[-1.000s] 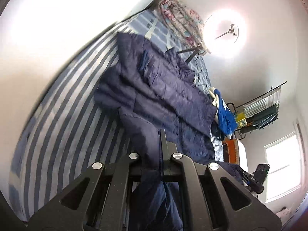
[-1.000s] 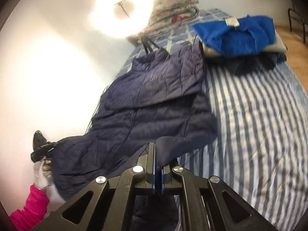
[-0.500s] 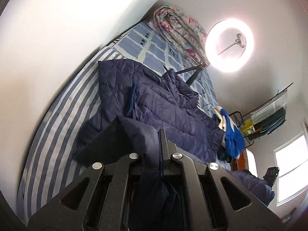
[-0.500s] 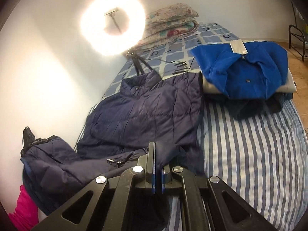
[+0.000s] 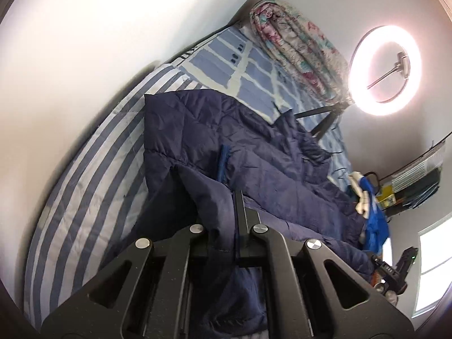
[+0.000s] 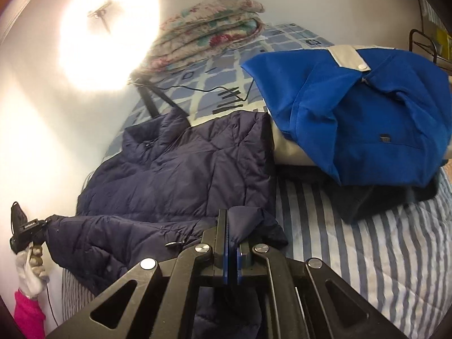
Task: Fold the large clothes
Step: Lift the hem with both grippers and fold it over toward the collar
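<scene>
1. Both sets of fingers are pinching the hem of the navy puffer jacket [image 6: 192,169]: left gripper [image 5: 236,212] on one corner, right gripper [image 6: 227,226] on the other. The jacket lies on the striped bed [image 6: 353,240], collar toward the ring light [image 5: 385,70].
2. Judgement: bottom-up fold. Hold both corners level and taut, and land the hem square below the collar before you let go.
3. Watch for puffy fill trapping air, so lay it flat.
4. Only the right view shows the blue jacket [image 6: 353,107] just beside the fold, plus your gloved left hand [image 6: 29,271]. Only the left view shows the window [image 5: 432,265].
</scene>
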Action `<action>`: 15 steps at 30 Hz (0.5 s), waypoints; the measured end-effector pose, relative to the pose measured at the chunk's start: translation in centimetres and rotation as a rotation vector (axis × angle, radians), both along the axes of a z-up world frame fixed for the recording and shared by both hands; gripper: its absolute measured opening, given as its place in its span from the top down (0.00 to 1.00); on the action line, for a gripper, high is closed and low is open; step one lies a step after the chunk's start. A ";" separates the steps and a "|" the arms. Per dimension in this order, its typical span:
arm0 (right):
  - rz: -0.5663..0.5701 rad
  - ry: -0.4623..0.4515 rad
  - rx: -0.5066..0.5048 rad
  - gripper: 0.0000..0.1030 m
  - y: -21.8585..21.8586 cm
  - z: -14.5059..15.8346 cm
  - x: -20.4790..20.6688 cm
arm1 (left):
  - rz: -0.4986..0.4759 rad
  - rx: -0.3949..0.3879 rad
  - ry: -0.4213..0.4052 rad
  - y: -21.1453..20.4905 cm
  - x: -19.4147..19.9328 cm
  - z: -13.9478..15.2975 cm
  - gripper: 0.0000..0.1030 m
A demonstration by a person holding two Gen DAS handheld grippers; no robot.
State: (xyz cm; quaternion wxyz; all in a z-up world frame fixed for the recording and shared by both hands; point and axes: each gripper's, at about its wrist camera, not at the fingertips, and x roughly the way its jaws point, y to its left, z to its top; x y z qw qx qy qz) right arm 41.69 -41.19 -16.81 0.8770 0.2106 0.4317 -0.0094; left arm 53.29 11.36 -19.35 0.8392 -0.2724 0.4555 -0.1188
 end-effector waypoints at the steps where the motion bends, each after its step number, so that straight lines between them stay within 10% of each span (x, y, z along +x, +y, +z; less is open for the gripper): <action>1: 0.004 0.013 -0.028 0.99 0.2 -0.5 0.5 | 0.001 0.018 0.008 -0.1 0.4 -0.6 0.97; 10: 0.051 0.068 -0.047 0.84 0.1 -3.5 1.2 | -0.073 0.072 0.056 0.0 1.2 -2.0 0.92; 15: 0.085 0.051 0.013 0.68 -1.1 -2.1 -0.2 | -0.091 0.112 0.041 1.0 0.3 0.7 0.52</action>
